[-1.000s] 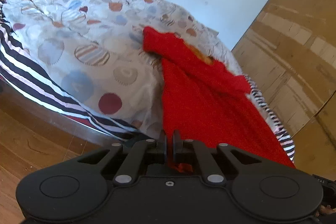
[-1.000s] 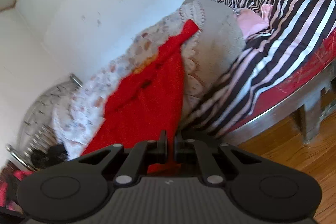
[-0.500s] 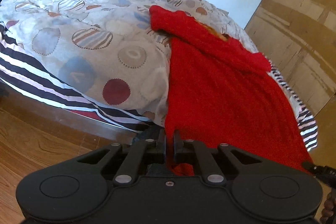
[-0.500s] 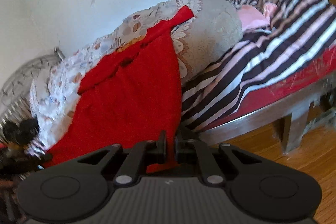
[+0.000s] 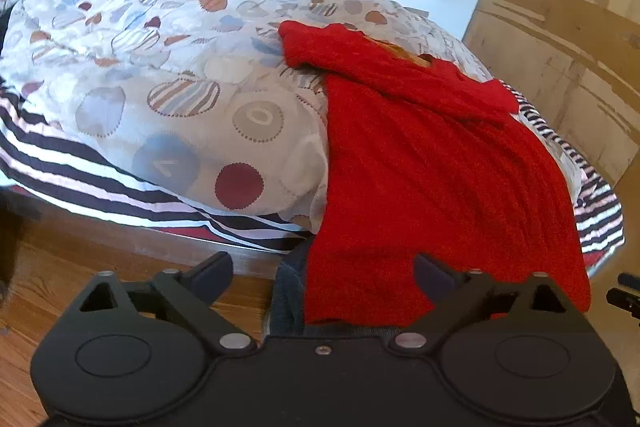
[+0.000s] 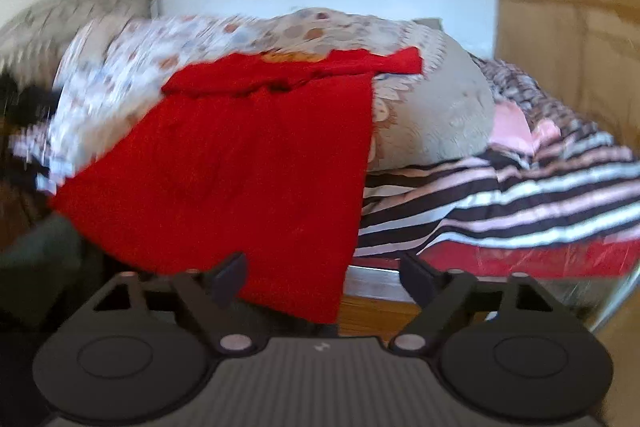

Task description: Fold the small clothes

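Observation:
A red knit garment (image 5: 432,167) lies spread over the patterned duvet (image 5: 180,75), its sleeves folded across the top and its lower hem hanging over the bed's edge. It also shows in the right wrist view (image 6: 240,163). My left gripper (image 5: 323,273) is open, its jaws wide apart just in front of the hem's left corner. My right gripper (image 6: 322,277) is open, with its jaws on either side of the hem's right corner. Neither holds the cloth.
A black, white and pink striped sheet (image 6: 520,199) covers the mattress. A pink cloth (image 6: 516,127) lies on it at the right. The wooden floor (image 5: 52,275) is below the bed. A cardboard panel (image 5: 568,27) stands against the white wall at the right.
Both grippers were shut on the garment's hem corners; both have opened and let go. The garment now lies flat on the duvet with the hem hanging.

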Available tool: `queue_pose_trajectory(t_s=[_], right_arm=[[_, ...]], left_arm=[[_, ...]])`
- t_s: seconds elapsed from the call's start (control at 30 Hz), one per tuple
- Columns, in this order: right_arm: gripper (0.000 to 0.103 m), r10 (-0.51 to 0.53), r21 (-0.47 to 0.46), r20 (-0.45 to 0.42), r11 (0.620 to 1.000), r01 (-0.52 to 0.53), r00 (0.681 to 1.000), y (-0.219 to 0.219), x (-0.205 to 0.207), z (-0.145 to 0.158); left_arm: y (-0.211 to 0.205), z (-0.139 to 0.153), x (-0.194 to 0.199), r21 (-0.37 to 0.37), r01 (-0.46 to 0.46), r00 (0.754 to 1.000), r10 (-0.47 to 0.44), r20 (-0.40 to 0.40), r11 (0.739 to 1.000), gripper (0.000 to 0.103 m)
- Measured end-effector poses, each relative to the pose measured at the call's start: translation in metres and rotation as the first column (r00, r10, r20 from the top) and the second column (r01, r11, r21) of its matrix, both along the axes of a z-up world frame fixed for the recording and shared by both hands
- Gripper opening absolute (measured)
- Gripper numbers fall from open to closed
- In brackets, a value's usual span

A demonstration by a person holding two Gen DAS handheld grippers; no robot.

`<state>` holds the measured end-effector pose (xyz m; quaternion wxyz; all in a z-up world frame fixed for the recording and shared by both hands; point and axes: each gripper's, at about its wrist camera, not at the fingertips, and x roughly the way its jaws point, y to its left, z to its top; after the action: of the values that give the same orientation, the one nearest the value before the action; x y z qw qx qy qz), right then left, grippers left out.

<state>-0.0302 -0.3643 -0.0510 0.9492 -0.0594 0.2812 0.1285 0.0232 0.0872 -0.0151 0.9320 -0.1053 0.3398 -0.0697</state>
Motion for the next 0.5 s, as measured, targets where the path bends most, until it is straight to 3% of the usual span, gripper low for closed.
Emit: queue_pose_trajectory(t_s=[0.1,0.23,0.33,0.43,0.5], right_arm=[[0.092,0.039,-0.179,0.002,0.983,-0.038,0.999,0.006,-0.004,-0.008],[0.093,0.093,-0.37,0.013,0.925,-0.081,0.996,0.006,-0.006,-0.031],[0.093,0.117,-0.482,0.072,0.874,-0.068,0.991,0.006,-0.004,-0.051],[0.093,0.204,-0.616,0.151,0.785,-0.069,0.967,0.012,-0.002,-0.074],[0.093,0.295,-0.712,0.195,0.699,-0.072,0.935,0.017,-0.002,-0.09]], left_arm=[[-0.003,0.001,-0.001,0.031,0.008,1.0,-0.008,0.001,0.999,0.1],[-0.005,0.0,0.001,0.032,0.012,1.0,-0.012,-0.011,0.999,0.101],[-0.007,0.0,0.0,0.034,0.014,1.0,-0.014,-0.012,0.999,0.102],[-0.01,0.0,-0.001,0.052,0.019,1.0,-0.017,-0.026,0.998,0.102],[-0.01,0.001,-0.002,0.07,0.019,0.999,-0.017,-0.033,0.997,0.102]])
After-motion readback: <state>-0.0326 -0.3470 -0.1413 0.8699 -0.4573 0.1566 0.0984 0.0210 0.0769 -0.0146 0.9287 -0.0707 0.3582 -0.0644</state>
